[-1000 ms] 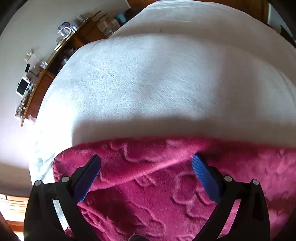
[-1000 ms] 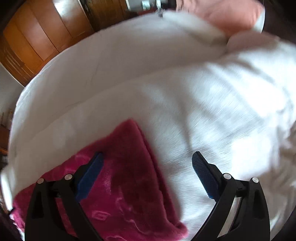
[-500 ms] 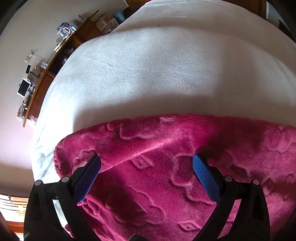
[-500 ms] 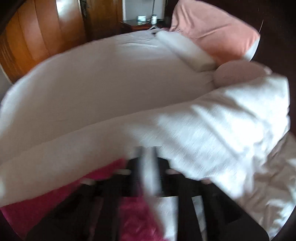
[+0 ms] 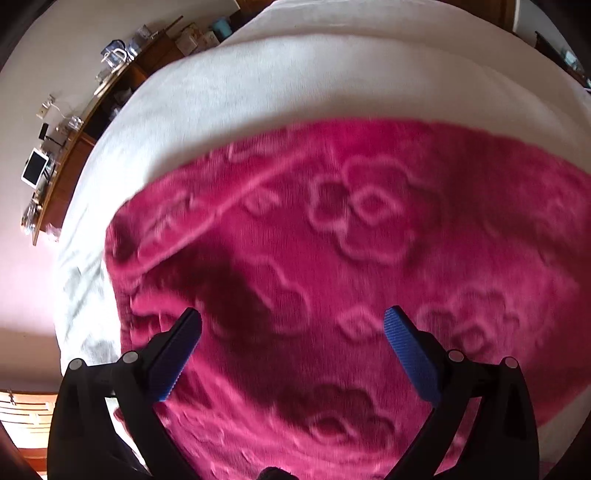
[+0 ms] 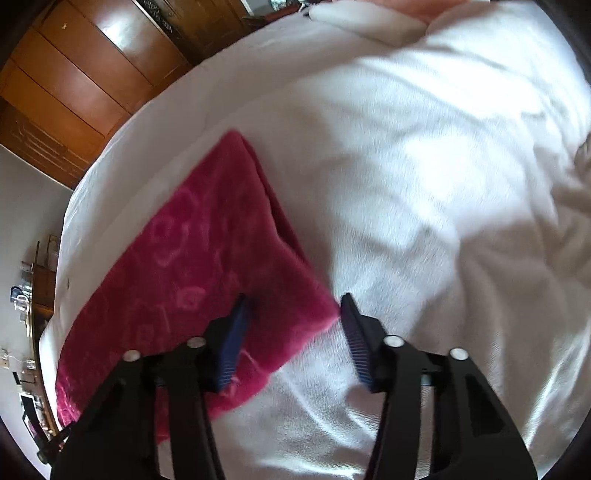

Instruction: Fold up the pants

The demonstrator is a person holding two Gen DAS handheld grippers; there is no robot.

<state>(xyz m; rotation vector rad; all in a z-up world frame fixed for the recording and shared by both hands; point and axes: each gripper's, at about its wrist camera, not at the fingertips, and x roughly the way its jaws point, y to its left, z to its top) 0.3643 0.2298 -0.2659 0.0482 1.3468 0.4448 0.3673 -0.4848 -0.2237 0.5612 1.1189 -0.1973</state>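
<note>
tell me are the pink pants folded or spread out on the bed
Folded, it seems: the pants lie as a compact rectangle on the bed, layered at the right edge.

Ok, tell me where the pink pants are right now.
The pink pants lie flat on the white bedspread, left of centre in the right wrist view, with their near corner between the open right hand-held gripper fingers.

A bed (image 6: 424,155) under a white blanket carries magenta embossed-fleece pants (image 6: 192,266) lying flat at 9 o'clock; white pillows (image 6: 369,22) at 12.
</note>
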